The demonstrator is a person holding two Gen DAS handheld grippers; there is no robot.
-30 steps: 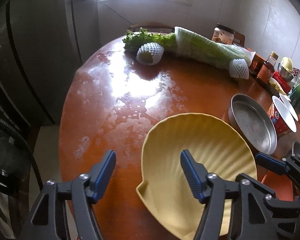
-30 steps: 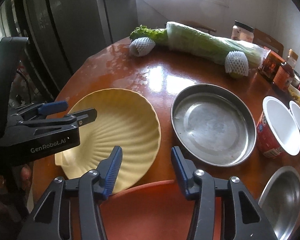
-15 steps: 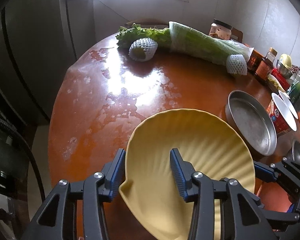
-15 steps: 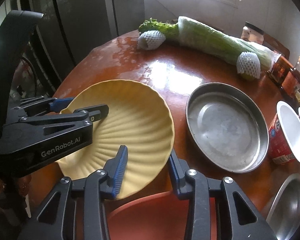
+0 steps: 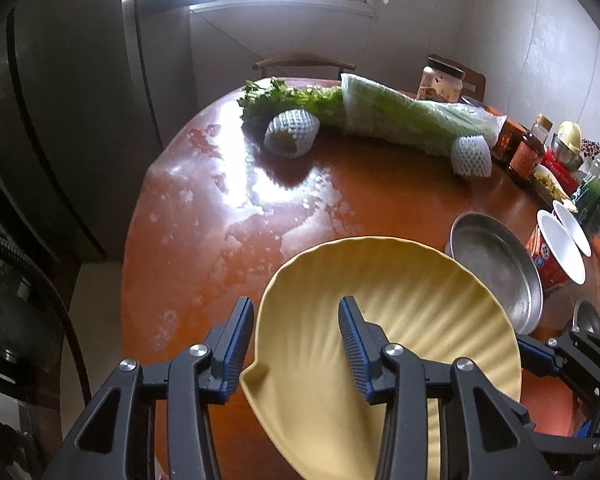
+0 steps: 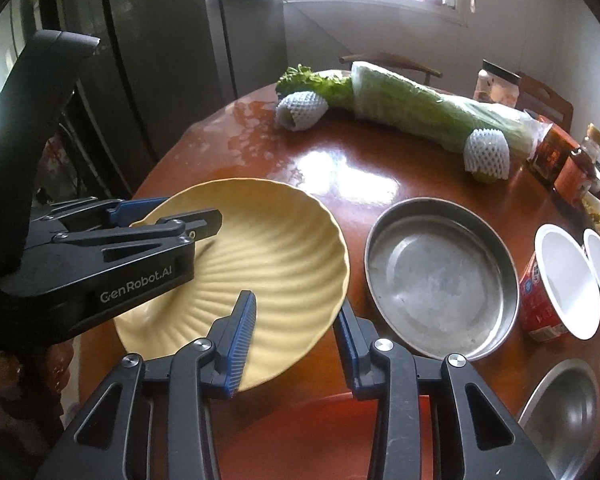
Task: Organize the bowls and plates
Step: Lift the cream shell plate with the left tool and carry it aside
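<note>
A yellow shell-shaped plate (image 6: 276,256) is held between my two grippers above the near part of the round brown table (image 6: 340,168). My left gripper (image 5: 296,340) is shut on the plate's (image 5: 400,312) left rim, one finger outside the edge and one inside the dish. In the right wrist view the left gripper (image 6: 176,214) comes in from the left. My right gripper (image 6: 294,328) is shut on the near right rim, with one finger over the ribbed inside and the other under the edge.
A round steel pan (image 6: 440,280) lies just right of the plate. A red dish (image 6: 320,432) sits under the right gripper and a steel bowl (image 6: 560,412) at the near right. Noodle cups (image 6: 556,284), jars, wrapped greens (image 6: 420,108) and netted fruit (image 6: 300,110) line the far side.
Both grippers stood open around the plate's rim a second ago and have closed on it. The plate now sits slightly raised and tilted between them.
</note>
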